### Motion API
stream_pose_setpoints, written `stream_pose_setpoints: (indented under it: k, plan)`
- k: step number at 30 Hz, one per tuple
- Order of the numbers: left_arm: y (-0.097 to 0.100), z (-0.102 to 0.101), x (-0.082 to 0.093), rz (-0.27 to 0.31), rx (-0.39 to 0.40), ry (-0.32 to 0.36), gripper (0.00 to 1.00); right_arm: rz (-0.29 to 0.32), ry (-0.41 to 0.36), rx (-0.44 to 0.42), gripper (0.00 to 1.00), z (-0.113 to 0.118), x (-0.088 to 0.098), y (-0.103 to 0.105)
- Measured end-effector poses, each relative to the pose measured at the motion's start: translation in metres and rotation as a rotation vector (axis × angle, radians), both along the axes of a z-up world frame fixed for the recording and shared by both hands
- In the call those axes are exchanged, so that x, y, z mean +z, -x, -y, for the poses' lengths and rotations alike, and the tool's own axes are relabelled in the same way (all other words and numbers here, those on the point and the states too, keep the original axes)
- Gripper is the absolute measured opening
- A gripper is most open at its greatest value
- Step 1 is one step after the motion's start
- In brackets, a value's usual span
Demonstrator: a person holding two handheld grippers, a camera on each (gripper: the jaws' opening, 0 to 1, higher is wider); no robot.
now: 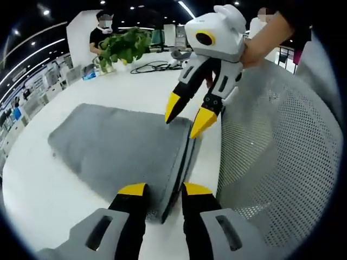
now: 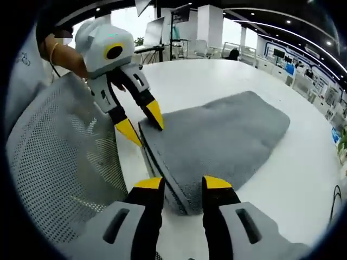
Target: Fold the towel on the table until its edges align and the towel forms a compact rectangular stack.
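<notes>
I hold both grippers at one folded edge of the grey towel, which lies mid-frame on the white desk. The left gripper and right gripper have fingers spread, straddling the layered edge, not clamped. I should close on all layers evenly before lifting. The towel's long axis runs toward the frame's upper left in the left gripper view.
</notes>
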State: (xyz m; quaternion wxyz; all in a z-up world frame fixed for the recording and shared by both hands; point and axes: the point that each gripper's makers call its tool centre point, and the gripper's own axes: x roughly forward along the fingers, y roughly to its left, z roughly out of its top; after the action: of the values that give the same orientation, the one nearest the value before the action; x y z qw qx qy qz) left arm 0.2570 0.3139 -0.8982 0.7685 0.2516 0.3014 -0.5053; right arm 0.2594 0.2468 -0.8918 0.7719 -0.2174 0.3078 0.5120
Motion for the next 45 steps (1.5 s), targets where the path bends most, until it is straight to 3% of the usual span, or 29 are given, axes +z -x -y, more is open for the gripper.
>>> stream_pose_setpoints:
  k: [3, 6, 8, 11, 14, 18, 23, 26, 31, 35, 45]
  plan:
    - [0.002, -0.003, -0.009, 0.013, -0.022, -0.056, 0.26, 0.007, 0.039, 0.052, 0.27, 0.000, -0.008, 0.007]
    - [0.002, -0.001, -0.013, 0.024, -0.034, -0.067, 0.26, 0.029, 0.078, 0.084, 0.28, 0.001, -0.015, 0.007]
    - [-0.002, -0.004, -0.013, 0.075, -0.077, -0.122, 0.24, 0.036, 0.086, 0.097, 0.28, 0.000, -0.019, 0.008]
    - [-0.001, -0.003, -0.012, 0.055, -0.076, -0.113, 0.24, 0.097, 0.150, 0.162, 0.27, 0.001, -0.024, 0.006]
    - [-0.002, -0.003, -0.012, 0.053, -0.076, -0.106, 0.23, 0.067, 0.120, 0.132, 0.24, 0.000, -0.023, 0.004]
    - [-0.005, -0.003, -0.012, 0.033, -0.056, -0.085, 0.20, 0.102, 0.145, 0.131, 0.13, 0.003, -0.024, -0.005]
    - [-0.012, -0.003, -0.013, 0.062, -0.071, -0.125, 0.11, 0.092, 0.152, 0.126, 0.10, 0.001, -0.024, -0.006]
    - [-0.015, -0.002, -0.013, 0.038, -0.055, -0.118, 0.09, 0.051, 0.122, 0.087, 0.09, 0.002, -0.023, -0.010]
    - [-0.016, -0.001, -0.015, 0.085, -0.087, -0.152, 0.07, 0.041, 0.109, 0.059, 0.07, 0.002, -0.023, -0.010]
    - [-0.017, -0.002, -0.012, 0.051, -0.028, -0.135, 0.07, -0.048, 0.088, 0.023, 0.05, 0.002, -0.021, -0.013]
    - [-0.016, -0.003, -0.004, 0.050, -0.025, -0.120, 0.06, -0.036, 0.078, 0.032, 0.04, 0.004, -0.011, -0.010]
